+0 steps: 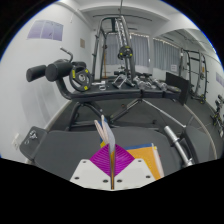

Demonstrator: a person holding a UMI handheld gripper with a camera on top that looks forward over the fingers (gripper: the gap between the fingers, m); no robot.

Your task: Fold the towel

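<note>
My gripper (110, 152) is shut, its two purple pads pressed together on a thin fold of white towel (103, 130). The towel's edge sticks up from between the fingertips as a narrow white strip, leaning slightly left. The rest of the towel is hidden below the fingers. An orange flat piece with a blue edge (141, 153) lies just right of the fingers; I cannot tell whether it belongs to the towel. The gripper is held above a dark grey treadmill deck (120, 118).
The setting is a gym. Black padded handles (55, 72) stand at the left, a weight machine (120, 50) beyond the deck, and another treadmill (190, 75) at the right near windows with blinds. A grey side rail (178, 145) runs along the right.
</note>
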